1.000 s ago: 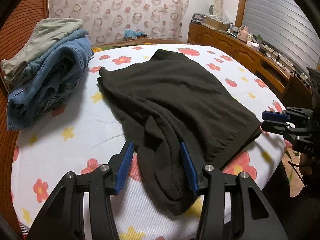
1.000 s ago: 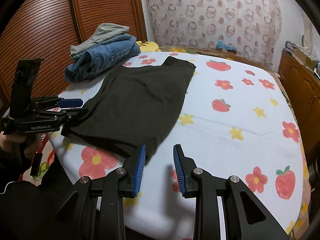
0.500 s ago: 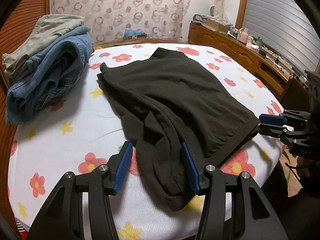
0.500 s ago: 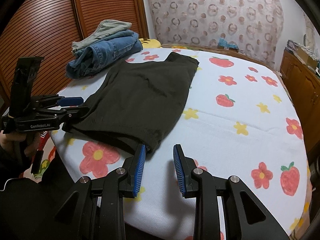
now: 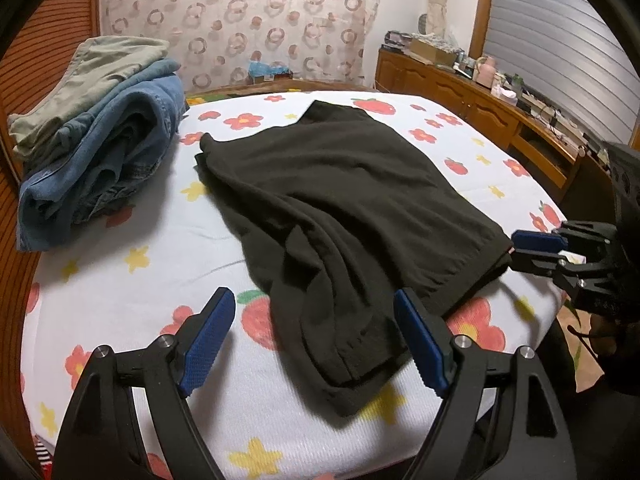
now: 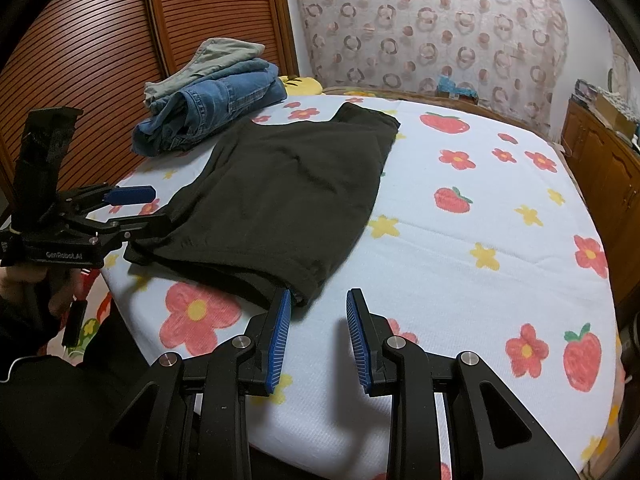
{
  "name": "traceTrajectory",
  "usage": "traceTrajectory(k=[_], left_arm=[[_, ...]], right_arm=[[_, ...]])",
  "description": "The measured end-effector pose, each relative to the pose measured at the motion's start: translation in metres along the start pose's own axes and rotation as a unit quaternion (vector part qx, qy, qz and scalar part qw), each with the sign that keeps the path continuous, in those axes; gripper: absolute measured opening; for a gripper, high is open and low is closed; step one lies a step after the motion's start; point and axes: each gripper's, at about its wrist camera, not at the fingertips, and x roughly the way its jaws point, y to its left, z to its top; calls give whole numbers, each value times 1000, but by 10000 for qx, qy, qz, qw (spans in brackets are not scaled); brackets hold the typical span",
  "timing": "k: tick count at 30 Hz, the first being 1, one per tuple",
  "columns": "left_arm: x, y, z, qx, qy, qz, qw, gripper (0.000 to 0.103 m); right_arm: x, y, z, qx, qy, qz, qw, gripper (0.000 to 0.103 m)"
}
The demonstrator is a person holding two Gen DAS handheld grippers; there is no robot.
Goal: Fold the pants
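Observation:
Dark folded pants [image 5: 340, 184] lie across the flower-print bed [image 5: 140, 272], also seen in the right wrist view [image 6: 288, 184]. My left gripper [image 5: 312, 296] hovers over their bunched near end; its jaws are opening wide, the cloth lies between the blue pads [image 5: 204, 344] and neither pad presses on it. From the right wrist view it [image 6: 160, 205] sits at the pants' left corner. My right gripper [image 6: 319, 294] stands partly open over bare sheet, its left finger right beside the pants' near corner; it also shows in the left wrist view [image 5: 513, 247].
A stack of folded jeans and khaki trousers [image 5: 100, 152] [image 6: 212, 100] sits at the bed's far left. Louvred wooden doors [image 6: 100, 40] stand behind it. A cluttered wooden dresser [image 5: 480, 108] runs along the right. A hand [image 6: 24, 280] holds the left gripper's handle.
The left gripper's jaws have spread much wider around the pants' near end. The right gripper's jaws keep the same gap, and neither hand has shifted much.

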Motion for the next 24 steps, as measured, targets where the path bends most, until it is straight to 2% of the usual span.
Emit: traceTrajectory(k=[7, 8, 10, 13, 19, 22, 24], left_arm=[[-1, -1, -7, 28, 64, -61, 10000, 82], [-1, -1, -8, 20, 65, -49, 10000, 82], [-1, 1, -8, -2, 71, -31, 10000, 82], [-1, 3, -10, -32, 91, -15, 10000, 82], [-8, 5, -14, -59, 31, -53, 10000, 82], [-10, 6, -17, -108, -2, -105, 9999, 82], [-12, 7, -18, -129, -40, -148, 9998, 77]], right_arm=[[3, 3, 1, -30, -57, -14, 10000, 30], [3, 4, 1, -40, -77, 1, 10000, 27], [2, 6, 1, -70, -97, 88, 9999, 11], [-5, 9, 0, -158, -177, 226, 9995, 2], [-32, 11, -7, -197, -330, 382, 9985, 0], [-30, 8, -14, -177, -213, 257, 9993, 0], [-27, 5, -15, -126, -152, 158, 9997, 0]])
